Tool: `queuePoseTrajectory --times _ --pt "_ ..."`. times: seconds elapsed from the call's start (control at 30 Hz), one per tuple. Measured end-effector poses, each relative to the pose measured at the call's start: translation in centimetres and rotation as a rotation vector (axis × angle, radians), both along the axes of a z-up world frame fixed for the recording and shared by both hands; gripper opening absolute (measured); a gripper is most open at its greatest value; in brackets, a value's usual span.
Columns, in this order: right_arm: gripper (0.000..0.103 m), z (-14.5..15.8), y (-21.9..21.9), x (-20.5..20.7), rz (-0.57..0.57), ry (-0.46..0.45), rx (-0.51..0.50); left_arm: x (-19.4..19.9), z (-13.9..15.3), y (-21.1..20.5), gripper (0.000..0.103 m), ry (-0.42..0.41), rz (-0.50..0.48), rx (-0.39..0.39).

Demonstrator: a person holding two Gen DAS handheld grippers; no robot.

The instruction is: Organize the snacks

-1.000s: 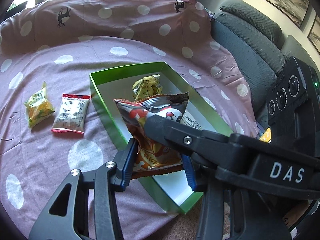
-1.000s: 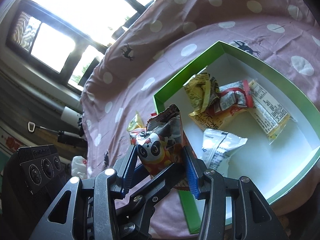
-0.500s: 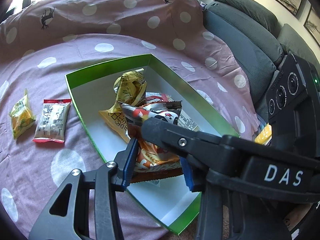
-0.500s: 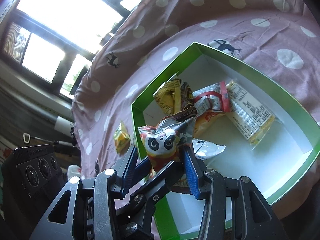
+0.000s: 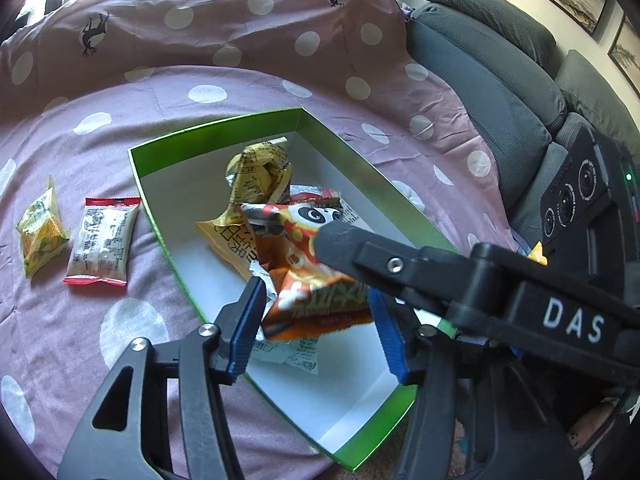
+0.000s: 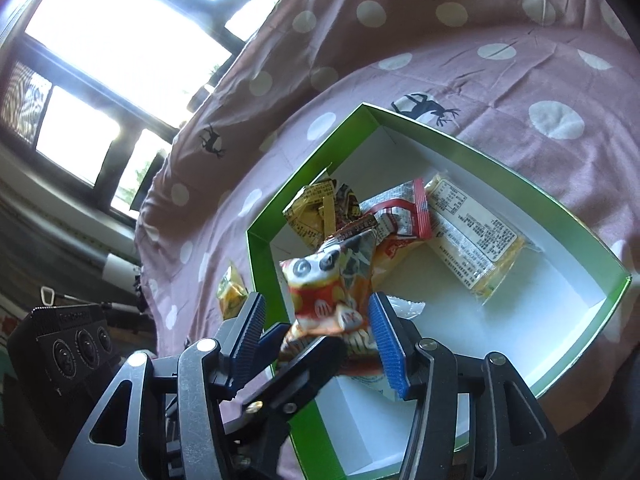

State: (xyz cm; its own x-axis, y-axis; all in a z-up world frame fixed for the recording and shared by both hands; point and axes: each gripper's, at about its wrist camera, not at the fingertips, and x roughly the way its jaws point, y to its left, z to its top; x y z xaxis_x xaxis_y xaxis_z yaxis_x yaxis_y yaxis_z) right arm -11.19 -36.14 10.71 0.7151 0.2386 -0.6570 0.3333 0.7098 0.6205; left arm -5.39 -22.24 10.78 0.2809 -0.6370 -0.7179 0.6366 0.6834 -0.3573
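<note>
Grippers crossed over the green box (image 5: 352, 160), both sets of jaws just opened with the panda bag (image 5: 312, 276) between them.
Right gripper (image 6: 316, 336) hides the bag's right side; the left gripper (image 5: 316, 320) has its pads clear of the foil. Whether the bag rests on the packets beneath is hard to tell. Farther off, two packets (image 5: 102, 236) lie on the spotted cloth (image 5: 240, 80).

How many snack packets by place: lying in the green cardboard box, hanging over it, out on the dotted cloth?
Packets lying in green cardboard box: 5
Orange panda-print foil packet over it: 1
Plastic packets on pink dotted cloth: 2
Total: 8
</note>
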Motion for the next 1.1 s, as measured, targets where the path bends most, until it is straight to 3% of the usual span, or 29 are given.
queuePoseTrajectory --times 0.13,0.33,0.57,0.7,0.97,1.1 --pt "0.061 0.5 0.1 -0.3 -0.028 0.005 -0.031 0.3 0.9 1.8 0.065 0.006 0.026 -0.055" --pt "0.065 1.4 1.4 -0.1 -0.010 -0.004 -0.063 0.8 1.4 4.6 0.072 -0.004 0.072 -0.063" --pt "0.067 2.1 4.0 1.0 0.012 0.018 -0.150 3.1 1.6 9.6 0.074 -0.013 0.176 -0.078" --pt "0.071 2.6 5.5 2.1 0.031 0.022 -0.188 5.1 1.6 13.3 0.082 -0.029 0.255 -0.087" --pt "0.077 2.6 9.9 7.0 0.150 0.037 -0.243 10.3 -0.4 19.5 0.086 -0.022 0.441 -0.053" --pt "0.078 1.8 12.3 10.6 0.228 0.052 -0.248 12.2 -2.7 21.4 0.086 0.052 0.490 -0.104"
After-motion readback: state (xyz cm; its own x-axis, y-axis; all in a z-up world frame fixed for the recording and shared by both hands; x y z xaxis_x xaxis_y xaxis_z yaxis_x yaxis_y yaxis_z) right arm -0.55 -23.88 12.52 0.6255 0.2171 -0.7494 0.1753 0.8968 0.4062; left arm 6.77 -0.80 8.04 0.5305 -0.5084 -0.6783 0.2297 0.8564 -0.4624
